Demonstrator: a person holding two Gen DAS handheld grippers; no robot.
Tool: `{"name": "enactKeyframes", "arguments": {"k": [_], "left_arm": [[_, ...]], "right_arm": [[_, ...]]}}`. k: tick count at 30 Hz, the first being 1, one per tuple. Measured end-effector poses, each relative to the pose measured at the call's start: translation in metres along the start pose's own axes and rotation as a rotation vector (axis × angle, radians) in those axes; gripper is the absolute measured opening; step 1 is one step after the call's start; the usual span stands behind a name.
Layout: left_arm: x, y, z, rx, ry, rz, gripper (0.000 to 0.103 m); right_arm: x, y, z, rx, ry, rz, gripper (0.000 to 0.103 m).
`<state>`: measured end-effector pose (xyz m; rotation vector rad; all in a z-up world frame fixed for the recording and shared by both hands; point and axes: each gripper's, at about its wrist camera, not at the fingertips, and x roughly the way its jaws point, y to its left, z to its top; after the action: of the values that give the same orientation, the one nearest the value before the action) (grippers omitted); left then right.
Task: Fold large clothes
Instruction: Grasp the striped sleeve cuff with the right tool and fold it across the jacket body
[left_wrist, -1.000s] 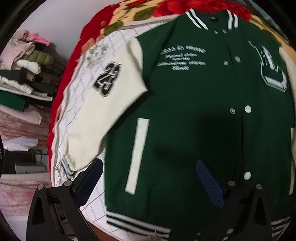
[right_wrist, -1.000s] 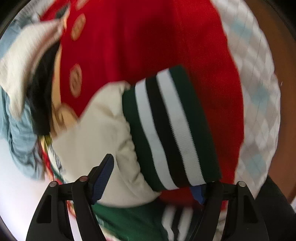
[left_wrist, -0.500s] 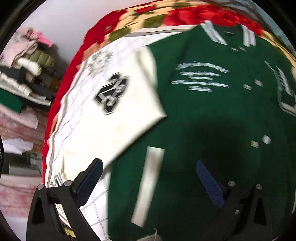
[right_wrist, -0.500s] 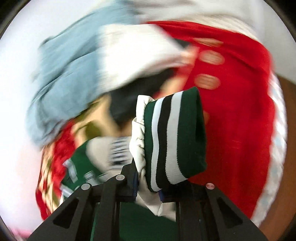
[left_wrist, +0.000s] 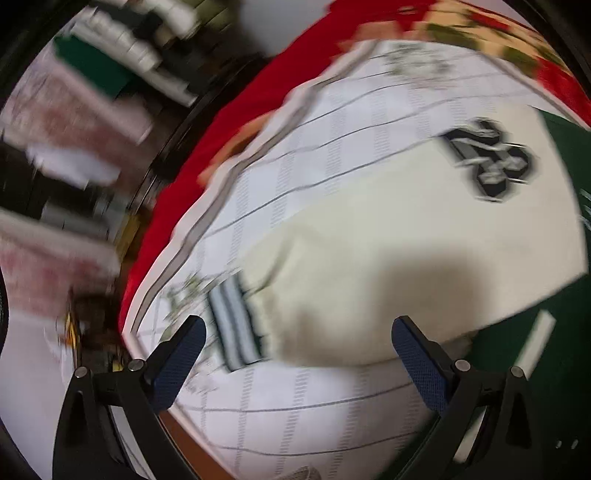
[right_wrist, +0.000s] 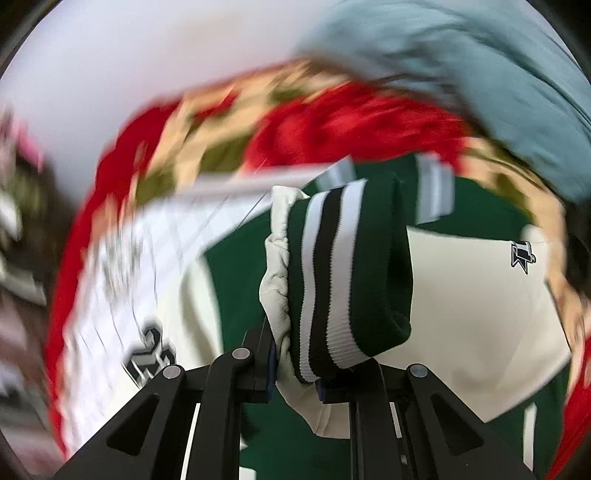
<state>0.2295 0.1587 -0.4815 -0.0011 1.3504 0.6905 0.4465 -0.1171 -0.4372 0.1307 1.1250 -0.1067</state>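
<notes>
A green varsity jacket (right_wrist: 251, 291) with cream sleeves lies on a white checked sheet (left_wrist: 332, 413). My left gripper (left_wrist: 297, 360) is open above the cream sleeve (left_wrist: 369, 266), close to its striped cuff (left_wrist: 236, 332); the "23" patch (left_wrist: 491, 158) is at the upper right. My right gripper (right_wrist: 295, 373) is shut on the other sleeve's striped green cuff (right_wrist: 351, 273) and holds it raised over the jacket body. The other cream sleeve (right_wrist: 480, 325) spreads to the right below it.
A red floral blanket (right_wrist: 332, 122) lies under the sheet. A grey-blue garment (right_wrist: 480, 85) is heaped at the upper right of the right wrist view. Stacked folded clothes (left_wrist: 110, 66) stand beyond the bed's left edge. A white wall (right_wrist: 147, 55) is behind.
My left gripper has swung left from the jacket body to the sleeve and cuff. My right gripper closed on the striped cuff, lifted it and carried it over the jacket.
</notes>
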Motion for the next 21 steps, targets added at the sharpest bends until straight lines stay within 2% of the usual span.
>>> {"name": "enactKeyframes", "arguments": {"k": [2, 3, 4, 6, 9, 11, 12, 15, 17, 19, 21], "left_arm": [[0.013, 0.025, -0.008, -0.050, 0.036, 0.009, 0.103], [0.020, 0.035, -0.012, -0.076, 0.063, -0.003, 0.103], [0.023, 0.041, -0.015, -0.094, 0.083, -0.015, 0.103], [0.034, 0.055, -0.023, -0.148, 0.133, -0.067, 0.103], [0.051, 0.070, -0.034, -0.255, 0.222, -0.229, 0.102], [0.068, 0.075, -0.041, -0.347, 0.302, -0.385, 0.102], [0.083, 0.077, -0.045, -0.419, 0.366, -0.471, 0.102], [0.115, 0.079, -0.051, -0.596, 0.437, -0.616, 0.101], [0.132, 0.080, -0.047, -0.677, 0.435, -0.647, 0.099], [0.147, 0.083, -0.036, -0.722, 0.401, -0.616, 0.085], [0.156, 0.086, -0.022, -0.724, 0.356, -0.561, 0.070]], "right_arm": [[0.041, 0.030, -0.013, -0.098, 0.101, 0.003, 0.026], [0.056, 0.042, -0.022, -0.132, 0.151, 0.032, 0.041], [0.057, 0.051, -0.033, -0.145, 0.165, 0.068, 0.055], [0.046, 0.063, -0.047, -0.182, 0.154, 0.113, 0.064], [0.019, 0.056, -0.059, -0.169, 0.105, 0.168, 0.064], [-0.005, 0.035, -0.067, -0.099, 0.088, 0.206, 0.064], [-0.014, 0.022, -0.073, -0.058, 0.083, 0.221, 0.064], [-0.043, -0.010, -0.079, 0.008, 0.057, 0.220, 0.064], [-0.056, -0.030, -0.087, 0.029, 0.028, 0.201, 0.065], [-0.058, -0.043, -0.091, 0.035, 0.021, 0.174, 0.065], [-0.056, -0.053, -0.095, 0.050, 0.026, 0.169, 0.065]]}}
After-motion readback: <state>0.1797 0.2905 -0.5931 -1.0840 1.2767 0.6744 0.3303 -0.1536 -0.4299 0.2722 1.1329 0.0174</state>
